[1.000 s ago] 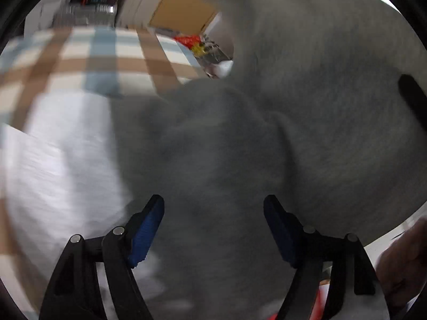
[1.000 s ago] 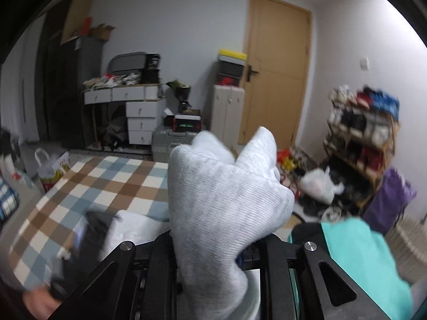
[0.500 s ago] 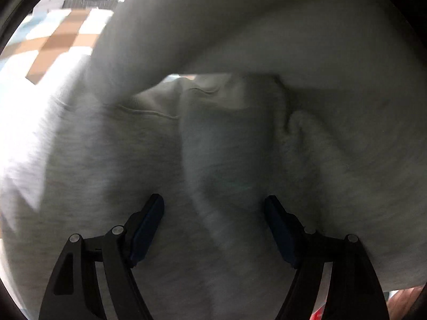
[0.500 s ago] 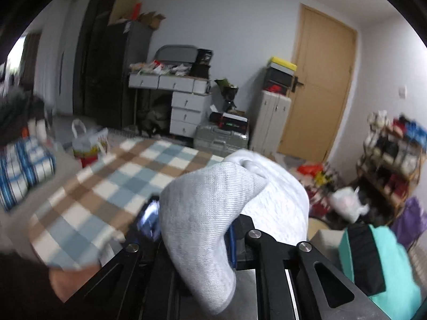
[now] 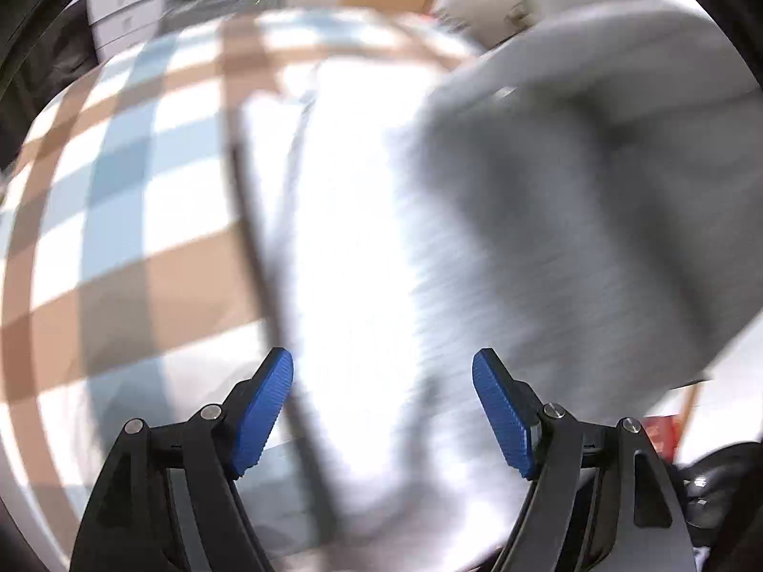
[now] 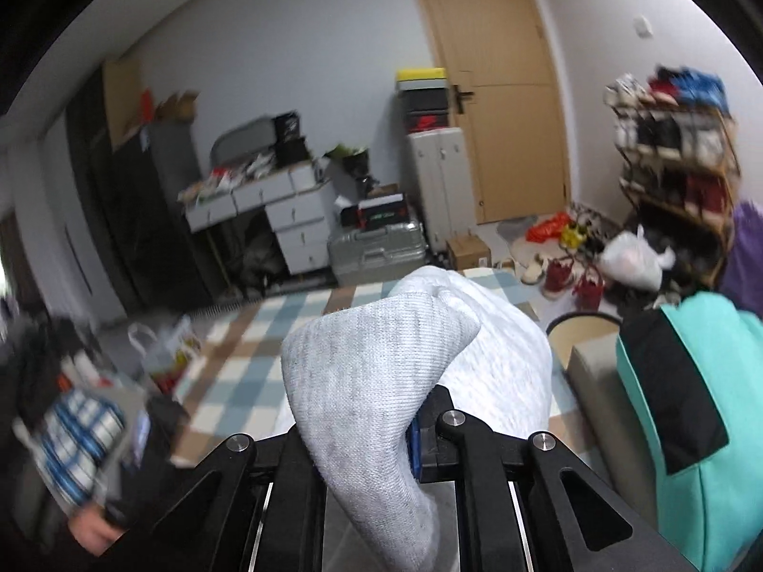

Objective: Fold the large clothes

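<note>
A large light grey garment (image 5: pixel 548 200) lies partly on the checked table (image 5: pixel 143 200) and hangs lifted at the right in the blurred left wrist view. My left gripper (image 5: pixel 381 410) is open with blue pads (image 5: pixel 267 405), just above the garment's bright flat part, holding nothing. My right gripper (image 6: pixel 381 434) is shut on a bunched fold of the grey garment (image 6: pixel 381 381) and holds it raised above the table.
The checked table (image 6: pixel 248 362) stretches ahead. A teal and black cloth (image 6: pixel 691 405) lies at the right. Beyond are a silver suitcase (image 6: pixel 376 248), white drawers (image 6: pixel 286 219), a shoe rack (image 6: pixel 677 157) and a wooden door (image 6: pixel 496 86). A person's hand (image 6: pixel 90 529) shows at lower left.
My left gripper has drawn back from under the garment, so the checked table shows again. My right gripper has kept its hold and swung a little, the view turning toward the door.
</note>
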A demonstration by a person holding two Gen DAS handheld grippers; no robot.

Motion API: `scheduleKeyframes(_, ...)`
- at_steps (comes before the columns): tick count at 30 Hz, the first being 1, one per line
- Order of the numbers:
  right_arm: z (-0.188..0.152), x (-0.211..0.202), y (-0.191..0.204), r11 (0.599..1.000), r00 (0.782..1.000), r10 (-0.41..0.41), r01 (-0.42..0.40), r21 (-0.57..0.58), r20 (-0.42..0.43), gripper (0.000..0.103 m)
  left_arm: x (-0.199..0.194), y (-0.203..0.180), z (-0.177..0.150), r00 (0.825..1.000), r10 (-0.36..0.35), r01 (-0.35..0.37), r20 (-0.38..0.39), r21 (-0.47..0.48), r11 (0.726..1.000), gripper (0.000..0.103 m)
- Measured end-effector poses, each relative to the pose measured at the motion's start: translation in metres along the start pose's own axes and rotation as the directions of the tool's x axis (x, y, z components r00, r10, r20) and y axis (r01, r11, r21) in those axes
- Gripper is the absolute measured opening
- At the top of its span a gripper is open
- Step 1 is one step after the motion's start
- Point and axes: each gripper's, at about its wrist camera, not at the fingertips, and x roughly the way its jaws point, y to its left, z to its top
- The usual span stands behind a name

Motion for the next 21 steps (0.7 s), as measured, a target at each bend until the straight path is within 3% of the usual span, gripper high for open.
scheduleKeyframes(4,0.007,-0.004,0.005,1.000,1.000,0.001,0.000,-0.024,0.011,0.011,0.006,-0.001,-0.015,0.999,-0.042,0.043,-0.017,0.045,0.998,0.073)
scheduleKeyframes(5,0.009,-0.003,0.007,0.999,1.000,0.005,-0.005,-0.032,0.009,0.011,-0.003,-0.005,-0.032,0.998,-0.070,0.070,-0.007,0.062,0.996,0.073)
scheduleKeyframes(9,0.021,0.001,0.020,0.997,1.000,0.015,-0.014,-0.073,0.013,0.011,-0.001,-0.029,-0.034,0.990,-0.141,0.141,-0.007,0.097,0.985,0.068)
scheduleKeyframes(12,0.036,-0.003,0.032,0.995,0.998,0.042,-0.038,-0.090,0.040,0.011,0.002,-0.033,-0.027,0.972,-0.234,0.234,0.000,0.049,0.971,0.067)
scheduleKeyframes(16,0.052,-0.004,0.063,0.980,0.994,0.092,-0.081,-0.180,0.053,0.011,0.009,-0.043,-0.016,0.927,-0.375,0.375,0.008,-0.012,0.927,0.068)
scheduleKeyframes(18,0.036,-0.001,0.078,0.971,0.991,0.130,-0.123,-0.203,0.022,0.011,0.005,-0.036,-0.016,0.899,-0.438,0.437,0.008,-0.052,0.898,0.068)
scheduleKeyframes(21,-0.021,0.014,0.097,0.954,0.980,0.179,-0.195,-0.228,-0.086,0.011,-0.024,-0.010,-0.037,0.882,-0.471,0.472,0.036,-0.080,0.878,0.068)
